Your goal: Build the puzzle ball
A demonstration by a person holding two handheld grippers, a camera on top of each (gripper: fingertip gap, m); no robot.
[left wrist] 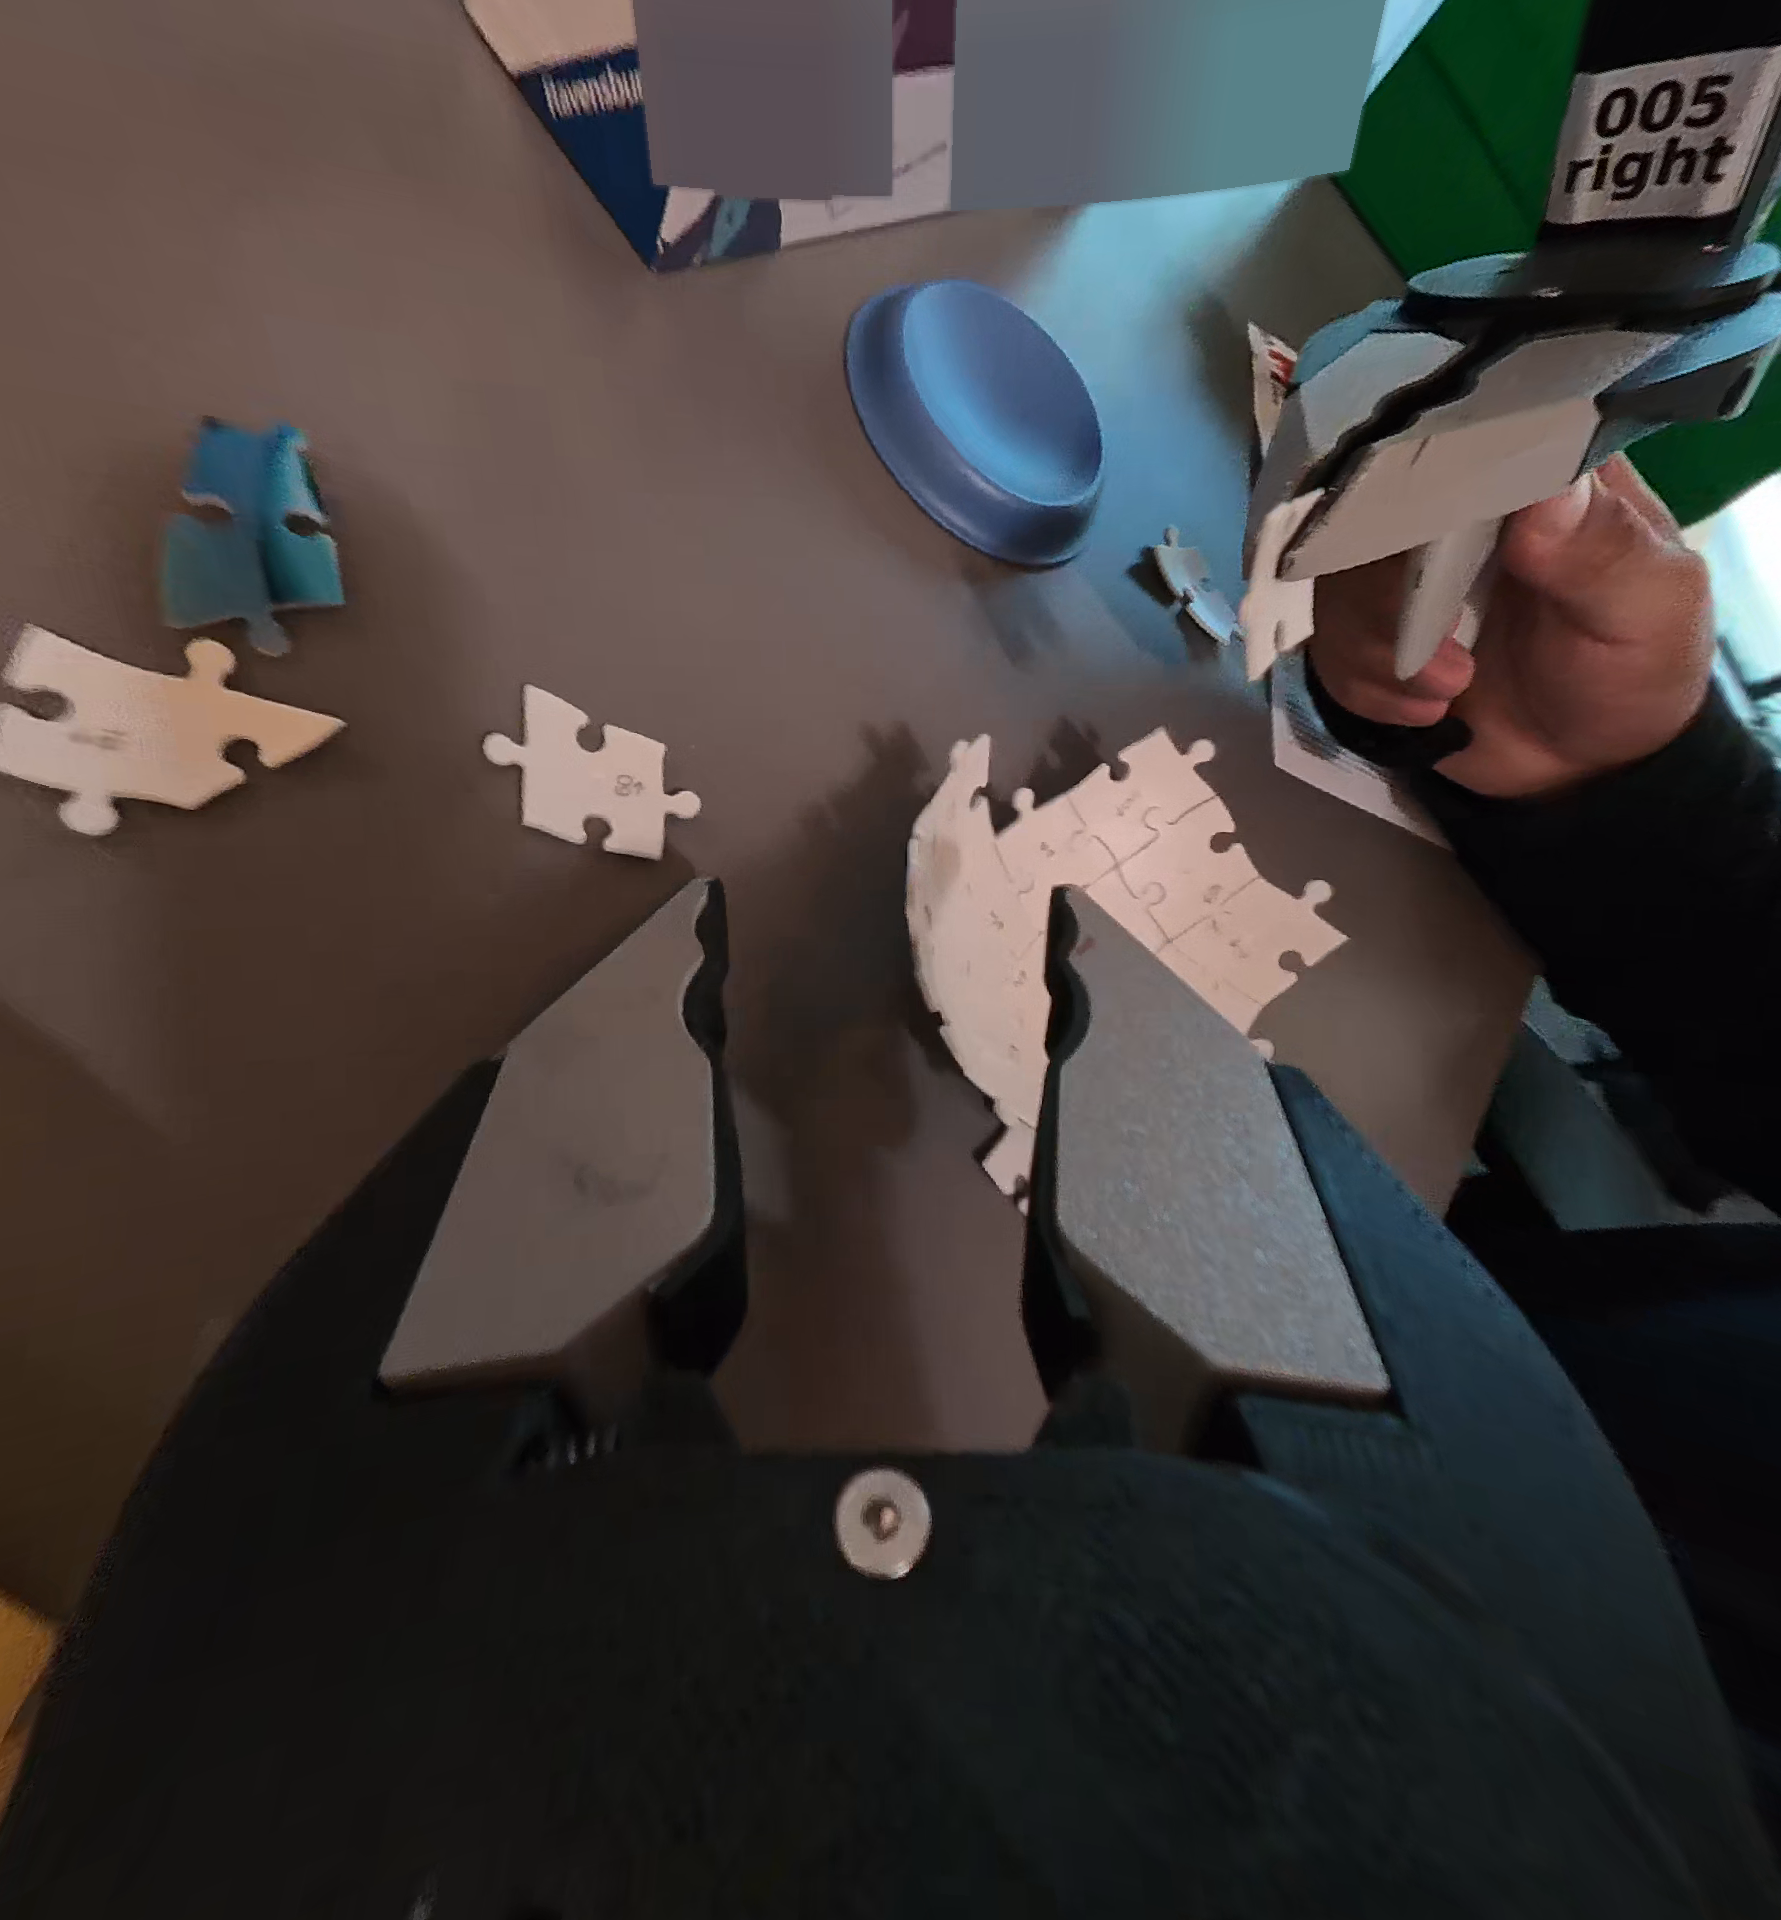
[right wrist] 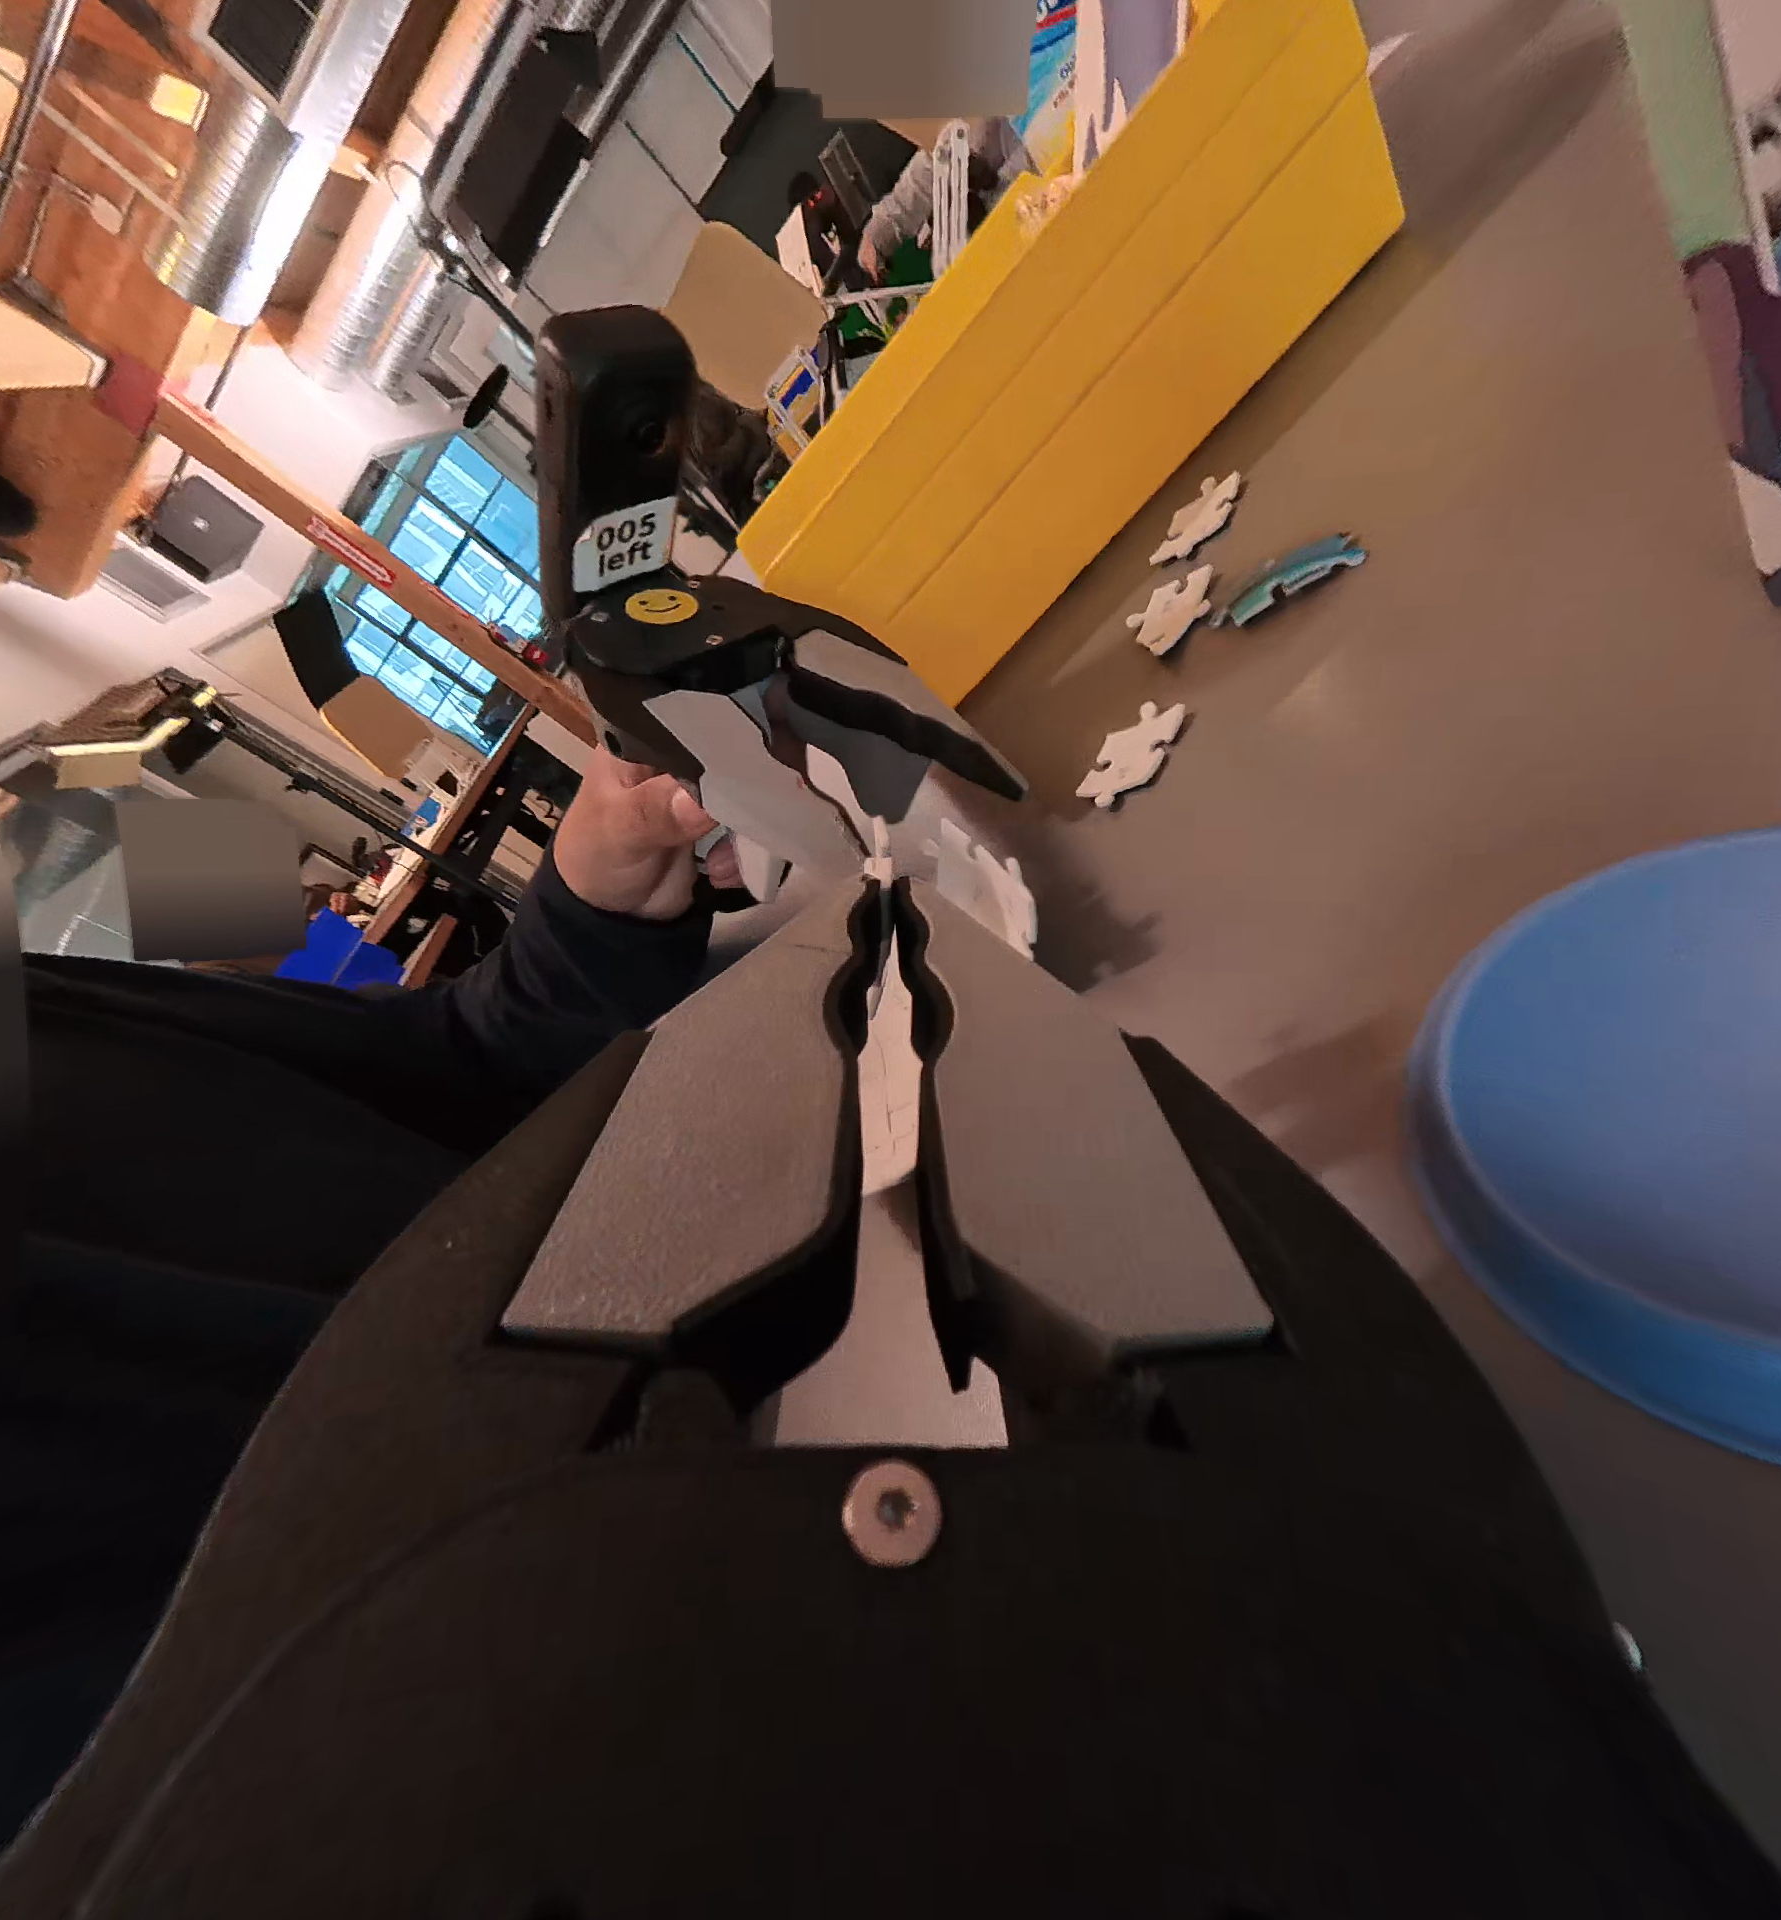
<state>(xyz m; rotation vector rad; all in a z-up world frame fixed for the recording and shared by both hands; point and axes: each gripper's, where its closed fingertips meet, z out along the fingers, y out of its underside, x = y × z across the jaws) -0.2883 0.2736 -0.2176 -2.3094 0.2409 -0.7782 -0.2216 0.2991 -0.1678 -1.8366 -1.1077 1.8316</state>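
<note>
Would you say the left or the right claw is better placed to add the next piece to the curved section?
Probably the right claw: it already grips a white piece beside the curved section; the left claw is open and empty.

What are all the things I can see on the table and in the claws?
Joined puzzle section: one, white, curved, table centre right.
Loose white pieces: two, lying face down, table left.
Blue joined pieces: one small cluster, far left.
Small piece: one, pale, beside the stand.
Stand: one, blue, round, table back.
Puzzle box: one, blue and white, back.
Yellow bin: one, table edge.
Green box: one, back right.
Table: grey-brown.
Held piece: one, white, in right claw.
Left claw: open.
Right claw: shut.
</note>
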